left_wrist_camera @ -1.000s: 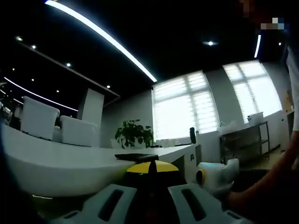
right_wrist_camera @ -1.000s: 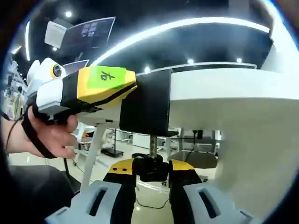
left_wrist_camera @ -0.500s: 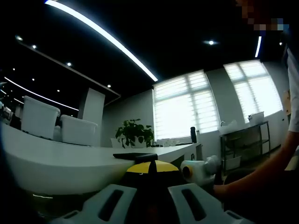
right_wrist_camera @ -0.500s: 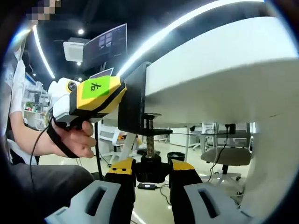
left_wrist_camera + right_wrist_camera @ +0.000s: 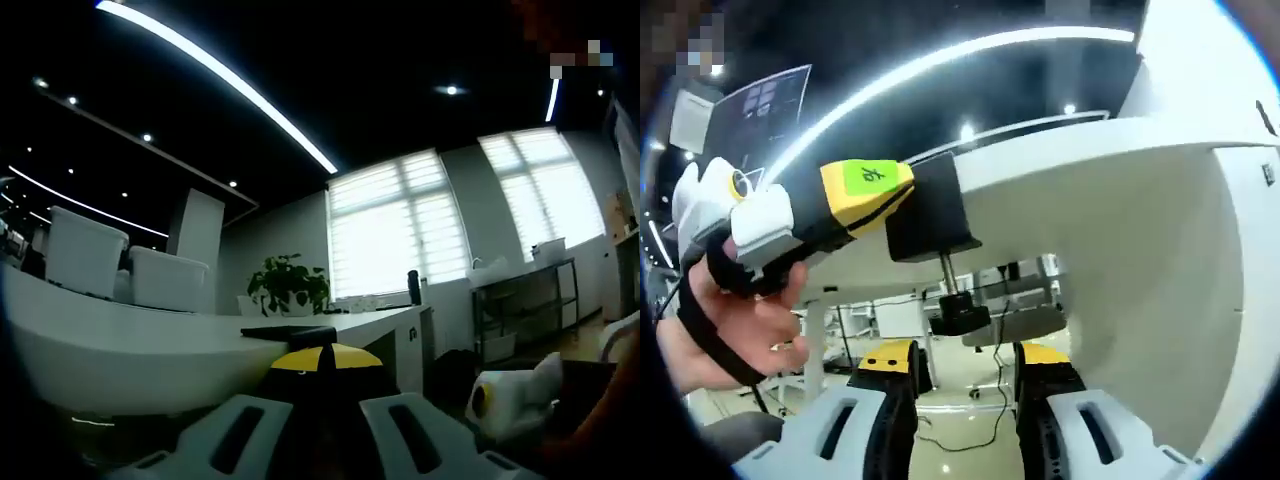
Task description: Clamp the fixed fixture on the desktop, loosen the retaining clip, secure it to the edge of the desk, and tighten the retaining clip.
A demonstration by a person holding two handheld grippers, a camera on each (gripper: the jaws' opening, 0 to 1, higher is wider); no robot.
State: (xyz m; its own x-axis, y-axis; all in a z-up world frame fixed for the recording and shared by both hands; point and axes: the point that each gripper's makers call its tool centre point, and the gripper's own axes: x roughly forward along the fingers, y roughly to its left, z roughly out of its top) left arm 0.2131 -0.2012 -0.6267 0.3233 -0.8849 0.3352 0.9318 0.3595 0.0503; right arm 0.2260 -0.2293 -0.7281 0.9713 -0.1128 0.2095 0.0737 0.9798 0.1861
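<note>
Fixture (image 5: 932, 205) — a black clamp — sits on the rim of the white desk (image 5: 1120, 200), its body wrapped over the desk's edge and its threaded screw (image 5: 946, 275) hanging down to a black knob (image 5: 958, 318) under the overhang. In the right gripper view the left gripper (image 5: 855, 190), yellow and black with a green label, is pressed against the fixture's outer side, held by a hand (image 5: 745, 325); its jaws look closed on the clamp body. The right gripper (image 5: 965, 365) stands open just below the knob, its yellow-tipped jaws on either side and apart from it — air shows between. Beneath the desk the space is open down to the floor.

In the left gripper view, the left gripper (image 5: 318, 362) has its yellow tips together against the desk edge (image 5: 130, 350), with the black top of the fixture (image 5: 290, 335) lying flat on the desktop. The right gripper's white body (image 5: 510, 400) hangs low at the right, off the desk. A plant (image 5: 288, 285) stands far along the desk, before the bright windows (image 5: 400, 235).
</note>
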